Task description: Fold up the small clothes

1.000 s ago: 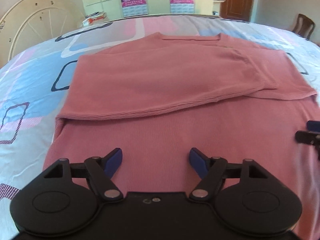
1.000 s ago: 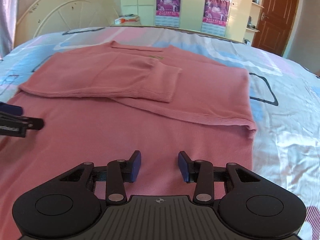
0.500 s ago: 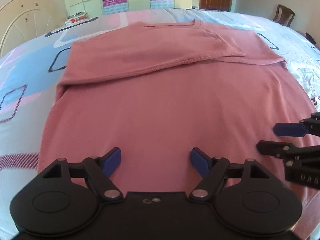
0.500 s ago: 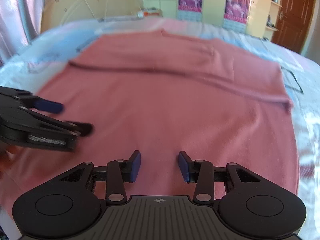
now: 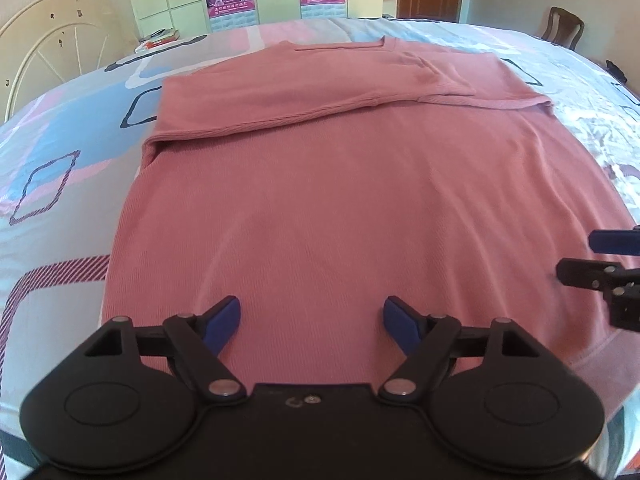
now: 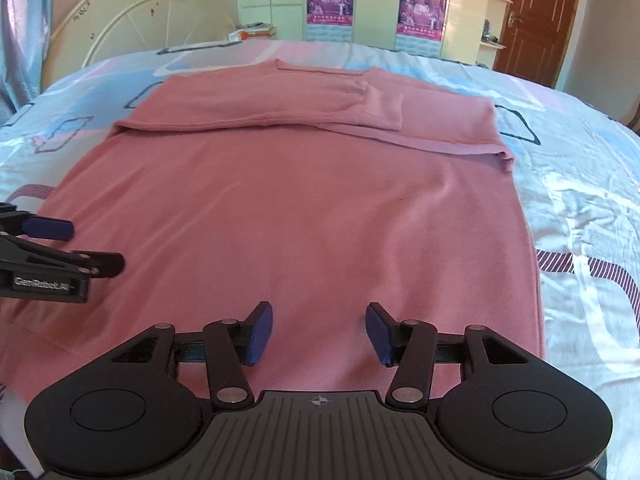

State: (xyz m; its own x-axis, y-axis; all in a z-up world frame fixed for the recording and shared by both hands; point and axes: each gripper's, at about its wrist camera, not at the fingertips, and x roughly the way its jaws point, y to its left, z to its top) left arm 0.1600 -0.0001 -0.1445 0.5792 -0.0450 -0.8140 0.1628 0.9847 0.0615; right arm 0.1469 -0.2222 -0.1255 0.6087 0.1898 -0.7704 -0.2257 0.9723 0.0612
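- The pink sweater [image 5: 360, 208] is lying flat on the patterned bedsheet [image 5: 60, 152], sleeves folded across its chest.
- I am holding my left gripper [image 5: 312, 324] spread and empty above the hem.
- My right gripper [image 6: 318, 330] is opening, nothing between its jaws.
- Advice: pinch both hem corners evenly, keeping the fold square.

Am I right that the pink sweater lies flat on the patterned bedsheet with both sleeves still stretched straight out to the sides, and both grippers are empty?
Not quite: the sleeves are not stretched out but folded inward across the chest of the pink sweater, as the right wrist view shows. The rest holds: it lies flat on the patterned bedsheet, and the left gripper and the opening right gripper are empty.
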